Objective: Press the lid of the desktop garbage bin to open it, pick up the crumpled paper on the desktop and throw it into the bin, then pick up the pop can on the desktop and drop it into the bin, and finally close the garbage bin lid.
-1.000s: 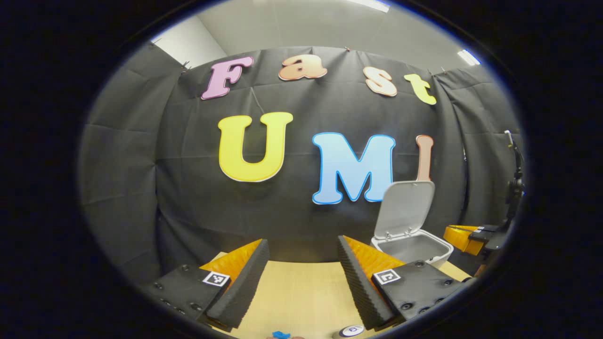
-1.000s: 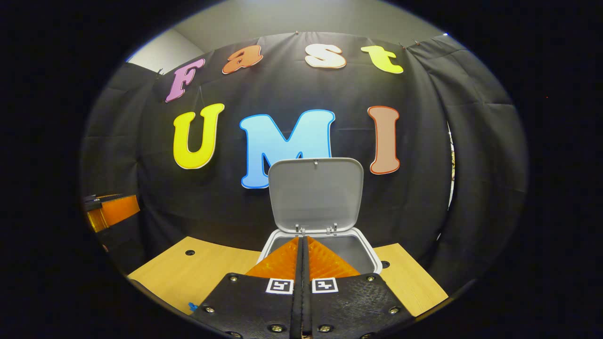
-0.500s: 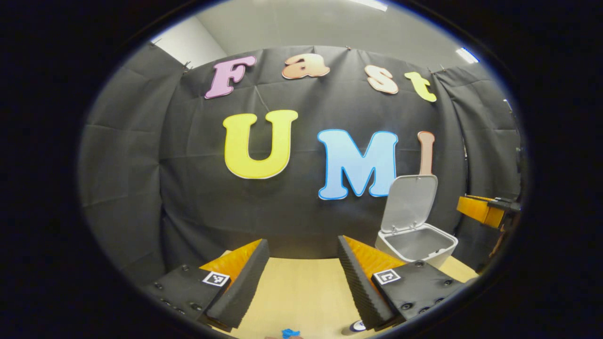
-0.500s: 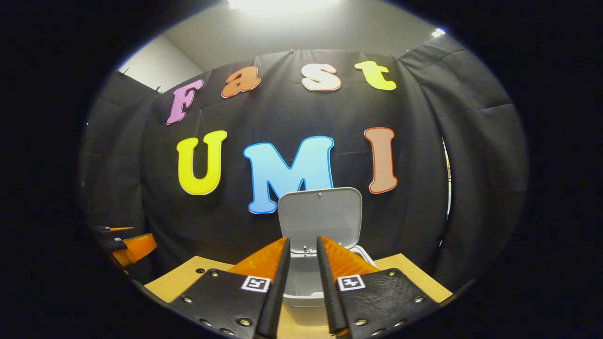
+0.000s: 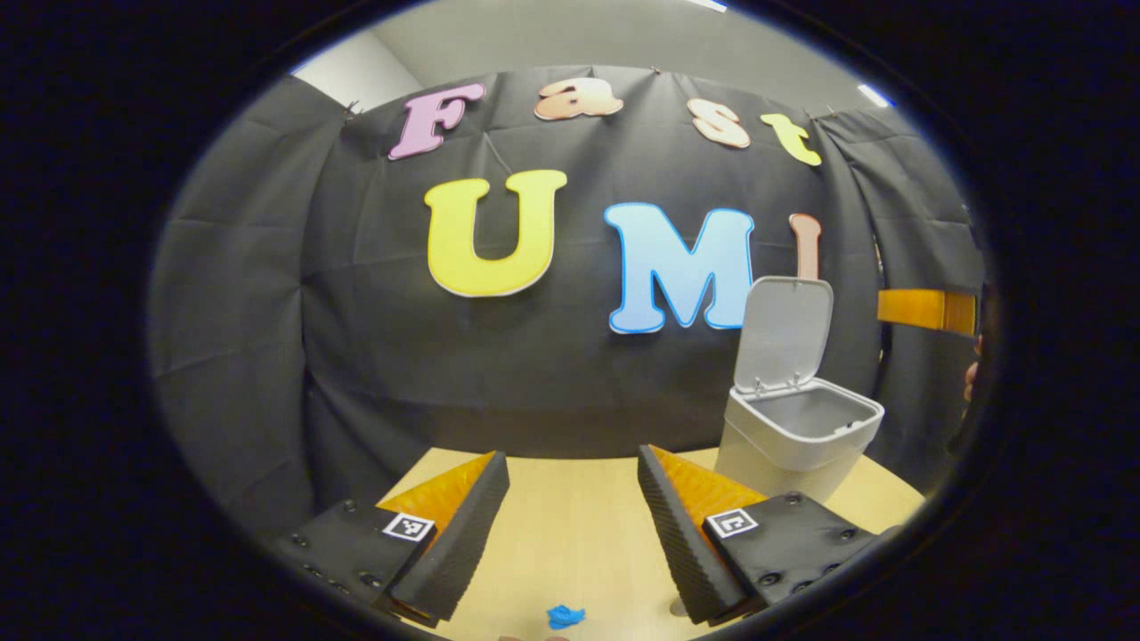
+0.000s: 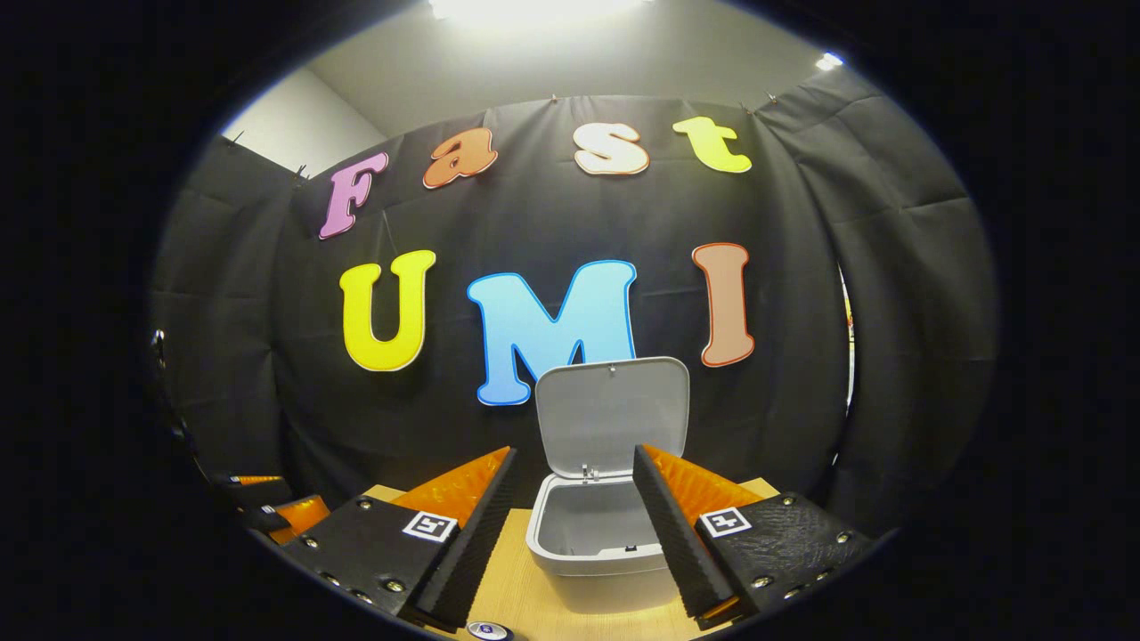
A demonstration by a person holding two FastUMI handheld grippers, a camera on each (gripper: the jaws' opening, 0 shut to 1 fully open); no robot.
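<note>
My left gripper (image 5: 570,507) has its fingers spread apart with nothing between them, and it hangs over the wooden counter (image 5: 579,534). My right gripper (image 6: 570,525) is spread wide as well and holds nothing; it faces the garbage bin (image 6: 592,556), whose body shows in the gap between the two fingers.

There is one garbage bin, pale grey, standing toward the far edge of the counter, close to the black cloth wall (image 5: 267,312). Its lid (image 6: 613,414) stands upright on the hinge at the back, so the mouth is open. In the left gripper view the bin (image 5: 793,436) sits off to the right, past my right-hand finger, with bare wood between us.

I count one small blue scrap (image 5: 565,616) lying on the counter near its near edge, just ahead of my left gripper; what it is I cannot tell. In the right gripper view one round can top (image 6: 488,630) peeks in at the very bottom, near the bin's front and beside my left-hand finger. That looks like the pop can, though only its end shows.

Nothing stands between either gripper and the bin's mouth.
</note>
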